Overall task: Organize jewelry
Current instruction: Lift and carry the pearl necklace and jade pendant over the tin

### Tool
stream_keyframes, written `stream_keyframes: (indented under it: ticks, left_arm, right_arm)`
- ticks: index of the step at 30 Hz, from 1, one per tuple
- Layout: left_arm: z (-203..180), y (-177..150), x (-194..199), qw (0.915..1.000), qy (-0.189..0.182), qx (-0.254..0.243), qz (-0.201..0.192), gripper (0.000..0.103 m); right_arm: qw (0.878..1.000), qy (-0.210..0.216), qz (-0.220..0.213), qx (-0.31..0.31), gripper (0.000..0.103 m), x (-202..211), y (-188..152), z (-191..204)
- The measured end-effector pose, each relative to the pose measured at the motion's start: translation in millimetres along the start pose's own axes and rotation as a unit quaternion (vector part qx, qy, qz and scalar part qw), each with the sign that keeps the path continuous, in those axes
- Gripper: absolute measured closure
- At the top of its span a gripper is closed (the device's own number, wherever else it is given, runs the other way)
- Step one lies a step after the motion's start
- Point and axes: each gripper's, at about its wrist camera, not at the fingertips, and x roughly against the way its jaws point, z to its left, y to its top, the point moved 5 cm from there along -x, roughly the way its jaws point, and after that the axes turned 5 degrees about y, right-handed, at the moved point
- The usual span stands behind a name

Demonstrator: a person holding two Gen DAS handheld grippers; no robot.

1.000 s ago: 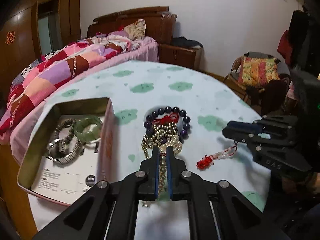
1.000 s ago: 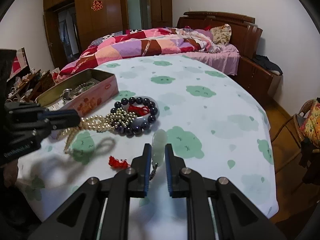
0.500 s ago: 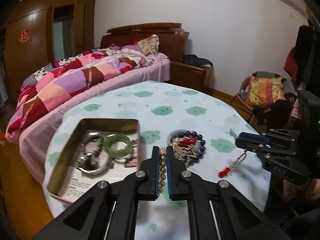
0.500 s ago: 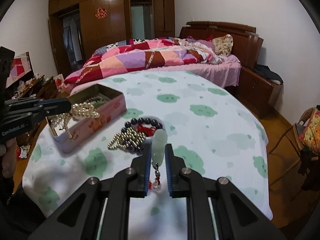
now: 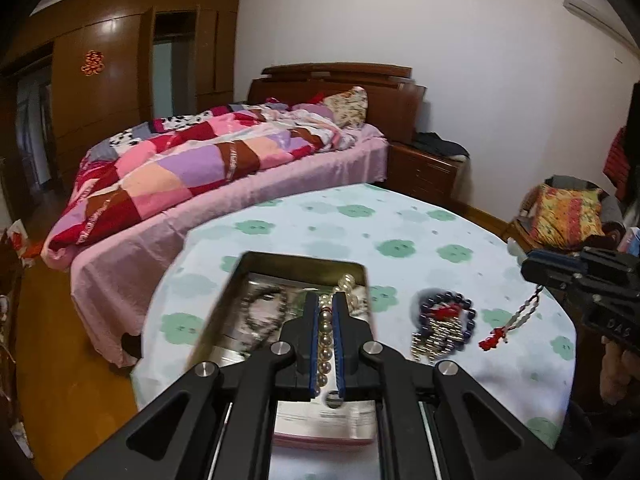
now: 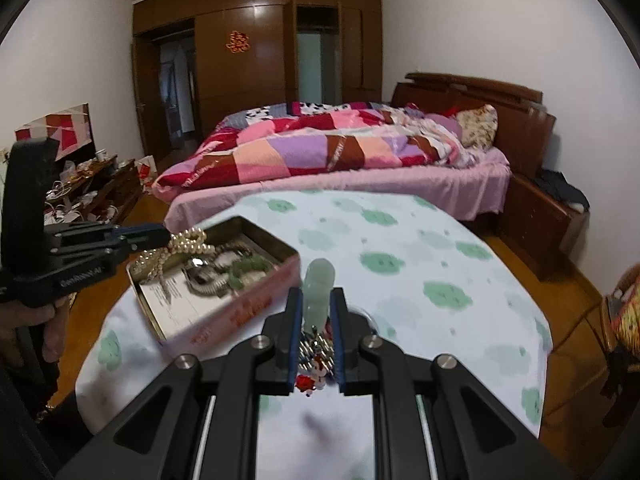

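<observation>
Left gripper (image 5: 326,300) clamps pearl necklace (image 6: 176,250) above open tin (image 6: 280,254). Right gripper (image 6: 316,300) pinches jade pendant (image 6: 318,292) over table (image 6: 420,260); dark bead bracelet (image 5: 444,314) lies beside tin.

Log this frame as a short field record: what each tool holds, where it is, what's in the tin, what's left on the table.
left tool: shut on pearl necklace, held over the tin
right tool: shut on jade pendant; its red tassel hangs below, above the table
tin: open, holds a metal watch band, a green bangle and a printed card
table: dark bead bracelet and gold bead strand lie in one pile right of the tin
task state: two pieces in hand, not yet released
</observation>
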Motion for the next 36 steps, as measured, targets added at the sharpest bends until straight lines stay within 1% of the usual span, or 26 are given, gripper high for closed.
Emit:
stream_keyframes:
  ticks: [8, 12, 19, 26, 32, 36]
  left_arm:
    - [36.0, 6.9, 0.6, 0.9994, 0.023, 0.024, -0.008, 0.098]
    - [41.2, 6.0, -2.8, 0.9993, 0.024, 0.029, -0.006, 0.098]
    - [45.3, -0.5, -13.3, 0.9990, 0.019, 0.039, 0.007, 0.098]
    - [48.1, -6.4, -20.7, 0.9987, 0.022, 0.044, 0.017, 0.098]
    - [46.2, -14.5, -32.8, 0.9982, 0.026, 0.041, 0.035, 0.098]
    - [48.2, -21.9, -41.5, 0.9975, 0.029, 0.042, 0.049, 0.098]
  right_arm:
    - [0.999, 0.025, -0.016, 0.037, 0.087, -16.0, 31.7, 30.7]
    - [0.998, 0.038, -0.024, 0.054, 0.087, -19.6, 43.3, 45.9]
    - [0.994, 0.065, -0.030, 0.077, 0.087, -38.9, 57.4, 70.9]
    - [0.993, 0.084, -0.017, 0.085, 0.087, -60.0, 52.5, 84.9]
    - [0.992, 0.100, 0.009, 0.073, 0.087, -78.0, 37.1, 84.6]
    - [0.992, 0.102, 0.032, 0.068, 0.087, -91.5, 25.0, 84.8]
